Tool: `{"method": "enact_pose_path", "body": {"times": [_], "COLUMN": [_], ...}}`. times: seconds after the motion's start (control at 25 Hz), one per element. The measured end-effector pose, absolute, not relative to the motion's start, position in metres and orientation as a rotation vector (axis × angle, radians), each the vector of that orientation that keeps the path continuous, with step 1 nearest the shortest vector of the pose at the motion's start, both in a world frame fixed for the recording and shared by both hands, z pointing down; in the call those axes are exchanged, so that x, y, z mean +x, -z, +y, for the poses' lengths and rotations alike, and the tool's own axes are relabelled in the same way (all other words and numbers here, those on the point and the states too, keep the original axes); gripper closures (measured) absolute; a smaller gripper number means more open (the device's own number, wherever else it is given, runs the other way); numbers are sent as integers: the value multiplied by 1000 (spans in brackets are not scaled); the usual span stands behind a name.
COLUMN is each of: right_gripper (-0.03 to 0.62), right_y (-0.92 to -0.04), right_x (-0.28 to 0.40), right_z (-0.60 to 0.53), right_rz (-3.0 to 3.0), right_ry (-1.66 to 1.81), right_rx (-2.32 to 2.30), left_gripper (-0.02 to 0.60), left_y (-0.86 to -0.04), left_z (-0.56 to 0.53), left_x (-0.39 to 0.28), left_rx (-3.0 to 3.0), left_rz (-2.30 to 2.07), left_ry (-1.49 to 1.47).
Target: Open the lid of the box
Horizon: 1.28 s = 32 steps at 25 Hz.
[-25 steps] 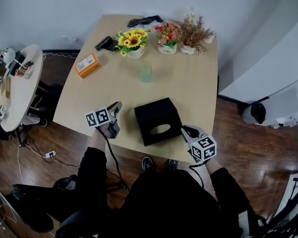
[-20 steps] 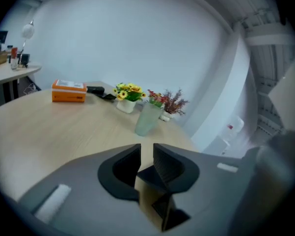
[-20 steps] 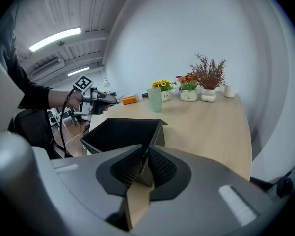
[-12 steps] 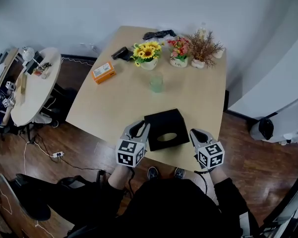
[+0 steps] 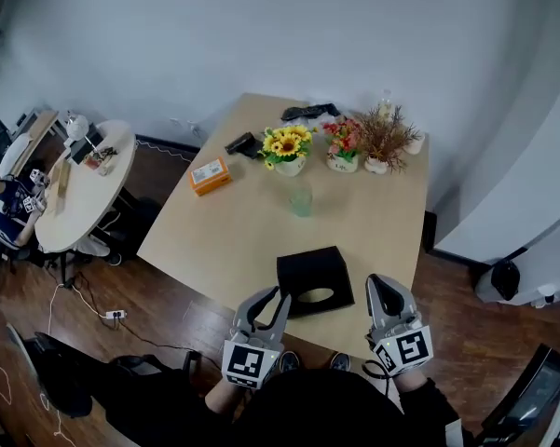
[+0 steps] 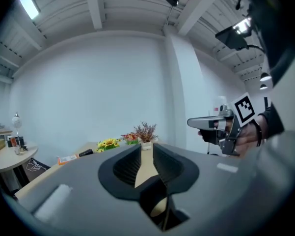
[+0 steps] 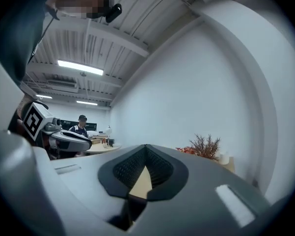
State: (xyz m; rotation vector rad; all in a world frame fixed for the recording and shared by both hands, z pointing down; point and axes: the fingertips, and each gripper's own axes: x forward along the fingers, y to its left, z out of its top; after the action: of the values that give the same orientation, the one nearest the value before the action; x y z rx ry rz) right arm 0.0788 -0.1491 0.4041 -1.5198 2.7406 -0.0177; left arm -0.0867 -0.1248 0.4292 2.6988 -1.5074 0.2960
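Observation:
A black cube box (image 5: 307,270) with an oval hole in its top stands near the front edge of the light wood table (image 5: 233,236); its lid is down. In the head view my left gripper (image 5: 267,298) hovers at the box's near left corner, jaws a little apart, with nothing between them. Through that narrow gap (image 6: 146,150) the left gripper view shows the table, with the box (image 6: 154,203) dark below. My right gripper (image 5: 378,284) is to the right of the box, apart from it and shut on nothing, pads meeting (image 7: 146,149).
At the table's far side stand a sunflower pot (image 5: 287,147), a pink flower pot (image 5: 343,143) and a dried plant (image 5: 384,140). A green glass (image 5: 301,199) and an orange packet (image 5: 210,175) sit mid-table. A round side table (image 5: 79,184) and a seated person are at left.
My left gripper has swung in from the left to the box's near corner. Both grippers have drawn back toward the table's front edge. The right jaws have closed.

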Motion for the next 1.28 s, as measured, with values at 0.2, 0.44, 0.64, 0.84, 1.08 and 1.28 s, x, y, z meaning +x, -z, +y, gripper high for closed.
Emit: {"method": "enact_pose_path", "body": {"times": [0.2, 0.44, 0.64, 0.84, 1.08, 1.28], "right_gripper": [594, 592, 594, 594, 594, 594], "right_y": [-378, -381, -384, -385, -384, -387], "right_x": [78, 87, 90, 90, 89, 88], "right_z": [-140, -145, -143, -141, -142, -140], "right_rz": [2700, 2695, 2704, 2718, 2714, 2724], "right_ry": [-78, -84, -121, -124, -131, -120], "right_rx": [-1478, -1550, -1586, -1588, -1594, -1588], "left_gripper": [526, 534, 541, 543, 543, 545], "left_y": [-409, -399, -399, -401, -397, -400], "left_z": [-121, -120, -119, -117, -121, -118], "left_x": [-78, -81, -91, -86, -84, -83], "left_rx": [2725, 2714, 2683, 2685, 2702, 2704], "left_rz": [-1523, -1606, -1664, -1647, -1634, -1626], "left_ry": [-219, -180, -172, -180, -130, -145]}}
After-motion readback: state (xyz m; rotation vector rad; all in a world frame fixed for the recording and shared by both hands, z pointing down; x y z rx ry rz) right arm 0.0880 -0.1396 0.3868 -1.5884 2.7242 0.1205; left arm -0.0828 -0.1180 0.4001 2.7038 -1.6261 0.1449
